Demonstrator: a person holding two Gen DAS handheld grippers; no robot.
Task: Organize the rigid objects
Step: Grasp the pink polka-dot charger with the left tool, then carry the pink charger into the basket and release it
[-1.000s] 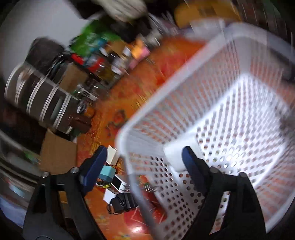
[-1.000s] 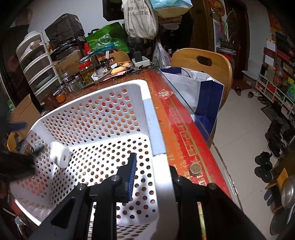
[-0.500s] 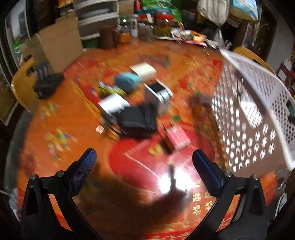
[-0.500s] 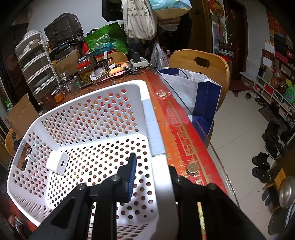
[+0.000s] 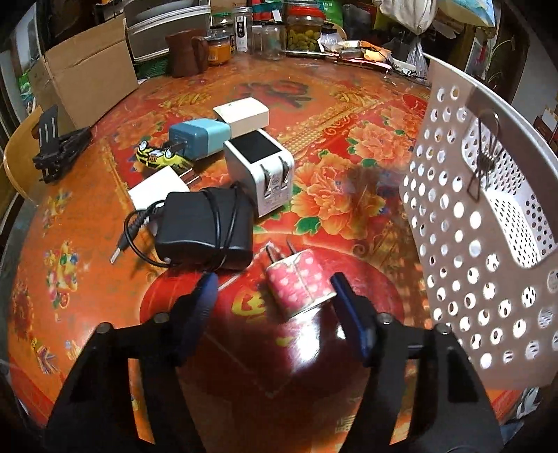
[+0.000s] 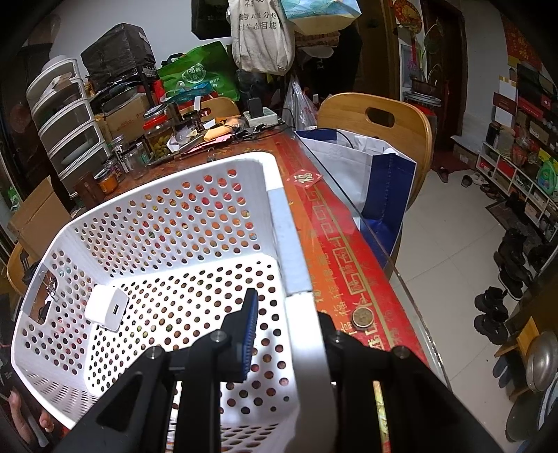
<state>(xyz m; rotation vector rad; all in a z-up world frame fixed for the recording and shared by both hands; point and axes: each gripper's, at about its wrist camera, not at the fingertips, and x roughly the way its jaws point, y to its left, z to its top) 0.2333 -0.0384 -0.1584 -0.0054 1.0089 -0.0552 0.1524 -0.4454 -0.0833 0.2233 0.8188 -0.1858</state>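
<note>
Likely a home: cluttered dining table (image 5: pixel 314 115), shoes (image 6: pixel 495 313).

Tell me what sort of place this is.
Most likely a lived-in home's dining area: a table under a red flowered cover, jars of preserved food at its far edge, wooden chairs, and shoes lined up on the tiled floor.

Both my views bulged with fisheye curvature and went black in the corners. Overhead light threw a white glare patch on the glossy desk (image 5: pixel 307 343) just ahead of my left claw (image 5: pixel 273 296), which cast a dark shadow there. The right view was brighter and sharp; far clutter looked dim.
</note>
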